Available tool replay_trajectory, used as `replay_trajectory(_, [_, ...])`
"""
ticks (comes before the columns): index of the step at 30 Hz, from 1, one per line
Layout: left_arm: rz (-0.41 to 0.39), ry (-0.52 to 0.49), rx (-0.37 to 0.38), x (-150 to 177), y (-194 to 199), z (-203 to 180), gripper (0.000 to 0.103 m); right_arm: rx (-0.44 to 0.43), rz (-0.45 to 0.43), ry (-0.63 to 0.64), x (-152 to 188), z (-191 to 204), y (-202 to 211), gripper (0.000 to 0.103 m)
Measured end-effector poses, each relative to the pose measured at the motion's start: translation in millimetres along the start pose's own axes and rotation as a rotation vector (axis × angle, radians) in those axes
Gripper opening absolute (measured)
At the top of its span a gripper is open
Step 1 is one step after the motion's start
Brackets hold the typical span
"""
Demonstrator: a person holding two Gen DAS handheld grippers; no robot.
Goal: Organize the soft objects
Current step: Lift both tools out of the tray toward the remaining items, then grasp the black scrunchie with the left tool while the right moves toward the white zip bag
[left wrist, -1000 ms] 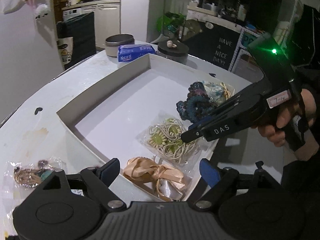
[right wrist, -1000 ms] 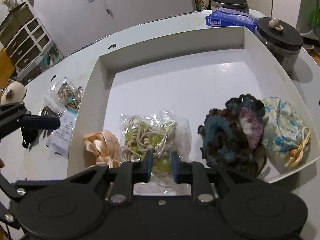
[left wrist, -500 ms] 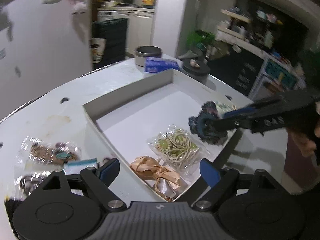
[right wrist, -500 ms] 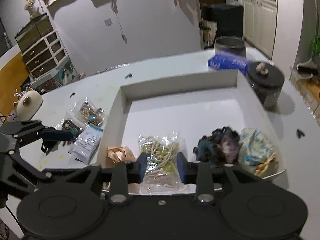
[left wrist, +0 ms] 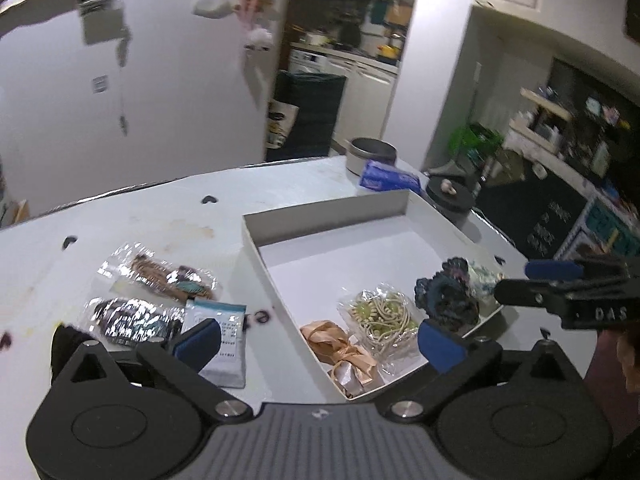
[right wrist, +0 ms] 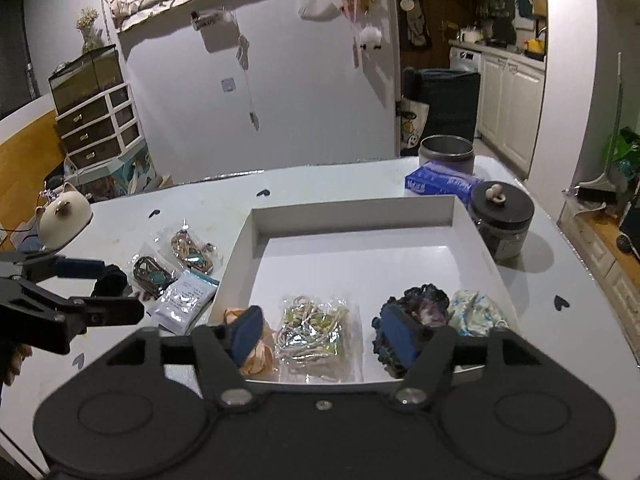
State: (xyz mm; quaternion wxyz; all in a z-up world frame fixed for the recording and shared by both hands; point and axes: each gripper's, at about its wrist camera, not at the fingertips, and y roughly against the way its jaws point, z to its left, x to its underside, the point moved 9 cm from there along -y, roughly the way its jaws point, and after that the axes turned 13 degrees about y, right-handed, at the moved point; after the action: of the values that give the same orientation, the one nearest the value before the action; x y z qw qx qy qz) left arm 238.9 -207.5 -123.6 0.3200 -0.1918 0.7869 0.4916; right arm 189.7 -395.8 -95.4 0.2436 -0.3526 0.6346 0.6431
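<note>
A white shallow box (right wrist: 352, 210) (left wrist: 320, 208) holds a peach ribbon bow (right wrist: 256, 356) (left wrist: 340, 352), a clear bag of beige hair ties (right wrist: 316, 332) (left wrist: 384, 316), a dark crochet scrunchie (right wrist: 424, 308) (left wrist: 446, 296) and a pale blue pouch (right wrist: 476, 312). My right gripper (right wrist: 322, 332) hovers above the box's near edge. Its jaws are opening with nothing between them. My left gripper (left wrist: 320, 342) (right wrist: 100, 290) hangs over the box's left wall, jaws opening wide and empty. Left of the box lie two clear bags (left wrist: 160, 276) (left wrist: 132, 320), a white packet (left wrist: 222, 340) and a black scrunchie (left wrist: 66, 344).
Behind the box stand a grey tin (right wrist: 446, 154), a blue tissue pack (right wrist: 440, 184) and a black-lidded jar (right wrist: 500, 216). A white cat-shaped object (right wrist: 64, 216) sits at the table's far left. The white table's rounded edge runs close by on the right.
My right gripper let go of the hair-tie bag, opened and pulled up and back. My left gripper swung left and rose, opening wider, so the bags on the table came into view.
</note>
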Motion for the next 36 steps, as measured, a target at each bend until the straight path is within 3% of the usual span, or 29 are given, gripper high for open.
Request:
replay_trajectory(7, [-0.053, 0.071, -0.025, 8, 22, 6, 0.103, 0.048, -0.039, 0.024, 3, 8, 17, 0.089])
replay_trajectory(9, [-0.069, 0.083, -0.028, 10, 27, 8, 0.103, 0.057, -0.05, 0.026, 4, 11, 21, 0.102])
replay_trajectory(10, [-0.078, 0.087, -0.032, 11, 30, 9, 0.103, 0.064, -0.054, 0.026, 4, 12, 23, 0.103])
replay_trajectory(23, [-0.165, 0.128, -0.076, 7, 60, 49, 0.103, 0.12, -0.094, -0.006, 4, 37, 30, 0.103])
replay_trajectory(36, [-0.213, 0.17, -0.175, -4, 85, 128, 0.103, 0.113, -0.117, -0.012, -9, 91, 7, 0.103])
